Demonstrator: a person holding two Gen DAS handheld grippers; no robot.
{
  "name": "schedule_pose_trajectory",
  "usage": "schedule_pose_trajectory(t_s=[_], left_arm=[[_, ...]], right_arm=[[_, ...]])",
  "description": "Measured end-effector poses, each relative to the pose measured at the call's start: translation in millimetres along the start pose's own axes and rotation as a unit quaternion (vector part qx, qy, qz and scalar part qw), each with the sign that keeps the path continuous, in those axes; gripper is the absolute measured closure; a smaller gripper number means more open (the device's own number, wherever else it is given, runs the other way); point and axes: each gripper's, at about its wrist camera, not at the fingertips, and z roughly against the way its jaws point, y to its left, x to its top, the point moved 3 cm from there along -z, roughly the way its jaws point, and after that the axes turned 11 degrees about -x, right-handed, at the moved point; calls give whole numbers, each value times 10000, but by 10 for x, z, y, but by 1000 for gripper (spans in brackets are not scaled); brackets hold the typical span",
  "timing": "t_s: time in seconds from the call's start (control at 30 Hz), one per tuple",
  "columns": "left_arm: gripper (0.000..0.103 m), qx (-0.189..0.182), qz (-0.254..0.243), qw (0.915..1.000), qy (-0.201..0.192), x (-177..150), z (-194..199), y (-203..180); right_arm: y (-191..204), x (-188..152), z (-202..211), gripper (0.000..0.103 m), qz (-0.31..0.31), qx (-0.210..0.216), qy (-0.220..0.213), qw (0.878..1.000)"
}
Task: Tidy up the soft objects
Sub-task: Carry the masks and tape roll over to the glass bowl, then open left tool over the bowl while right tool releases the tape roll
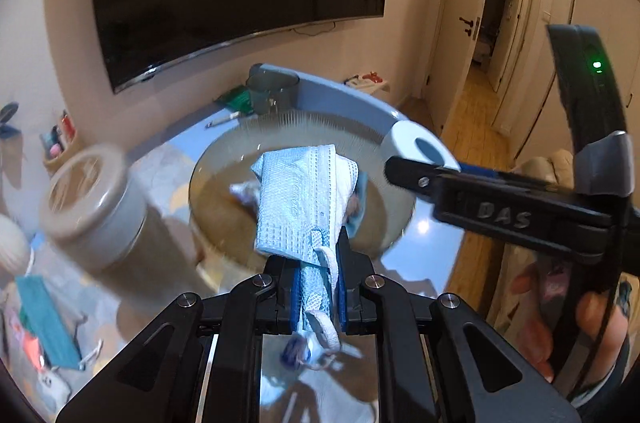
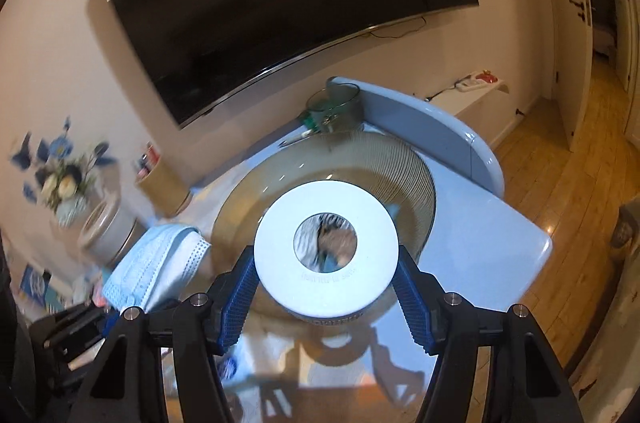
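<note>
The left gripper [image 1: 316,287] is clenching a light-blue pleated face mask with white ear loops [image 1: 298,199], its blue pads pinching the near end of the bunched cloth while the rest is standing up and flopping forward over the wide amber glass bowl with a ribbed wall [image 1: 224,223]. The right gripper [image 2: 326,299] is grasping a white ring-shaped lid with a round centre hole [image 2: 326,241], one blue pad on each side of its rim, holding it above the same bowl; something pale is lying in the bowl under the hole, too blurred to name. The bowl is sitting on a pale-blue table [image 2: 500,247], with a clear glass cup [image 2: 334,107] at the far edge and a round beige canister [image 1: 100,207] to the left.

The mask looks very light, limp and easily crumpled; it is likely to sag and swing, and the loose ear loops may snag. Pinching the folded body, as here, seems safer than taking a loop. The lid appears rigid and smooth, so a grip across its rim risks slipping if it tilts.
</note>
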Motion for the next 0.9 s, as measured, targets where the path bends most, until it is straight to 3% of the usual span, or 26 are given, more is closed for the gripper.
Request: schedule_pose_trajectory(t_s=[0.13,0.2,0.27,0.5,0.7,0.83,0.9], left_arm=[[89,134,6,9998,-133,193,-195,58],[57,120,23,9998,-144,244,-298,82],[48,218,59,9997,-84,228,-383,123],[48,-69,85,9999,-118,48,-164,-4],[48,-329,-249,9987,-284,-112,377,-153],[47,-57,-270,9990,-353,-387,788,-61],[39,116,-175,9990,-390,-559,991,86]], right_arm=[[-23,195,-216,38,-114,-17,117,9999],[-27,257,-338,35,-139,37,222,9997],[-52,249,-474,33,-60,159,423,9990],[-373,47,-378,33,-357,175,406,9984],[-206,-68,17,33,-217,295,242,9990],[68,-302,241,33,252,417,247,9985],[267,-534,353,33,588,614,310,9959]])
